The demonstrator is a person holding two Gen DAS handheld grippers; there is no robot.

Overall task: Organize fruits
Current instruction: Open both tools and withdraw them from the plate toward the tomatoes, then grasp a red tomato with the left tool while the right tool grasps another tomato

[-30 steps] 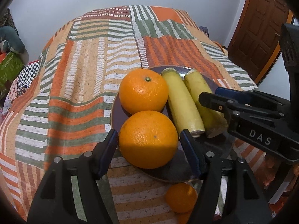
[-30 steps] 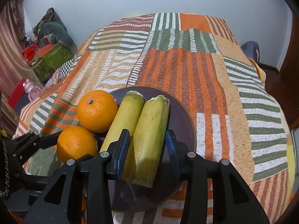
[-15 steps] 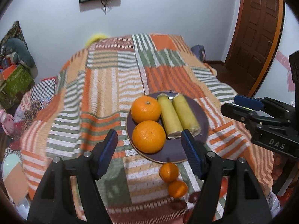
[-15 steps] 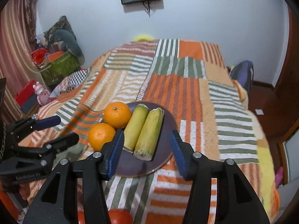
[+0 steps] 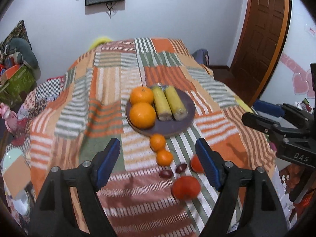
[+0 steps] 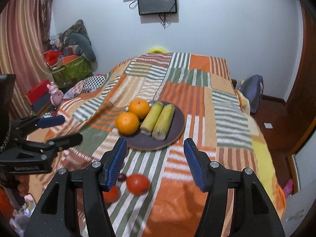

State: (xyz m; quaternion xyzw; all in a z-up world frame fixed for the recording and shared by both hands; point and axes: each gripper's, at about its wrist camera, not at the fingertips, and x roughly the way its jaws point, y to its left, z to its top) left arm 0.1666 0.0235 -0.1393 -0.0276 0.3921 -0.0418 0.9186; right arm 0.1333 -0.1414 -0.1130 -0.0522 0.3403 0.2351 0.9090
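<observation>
- Left gripper [image 5: 158,164]: jaws wide apart, holding nothing, hanging over the striped bedspread [image 5: 110,83].
- Right gripper [image 6: 155,163]: jaws likewise wide and empty.
- Plate [image 5: 183,122], centre of the left view, carries two oranges and two corn cobs.
- Loose fruit lies lower centre: two small oranges [image 5: 157,142] in line just below the plate rim, then tomatoes [image 5: 185,187].
- Judgement: the small oranges sit straight ahead between the left jaws; that hand is better placed.

"DAS" on the right claw [image 5: 276,116] body, left claw [image 6: 59,128] label too blurred to read
</observation>
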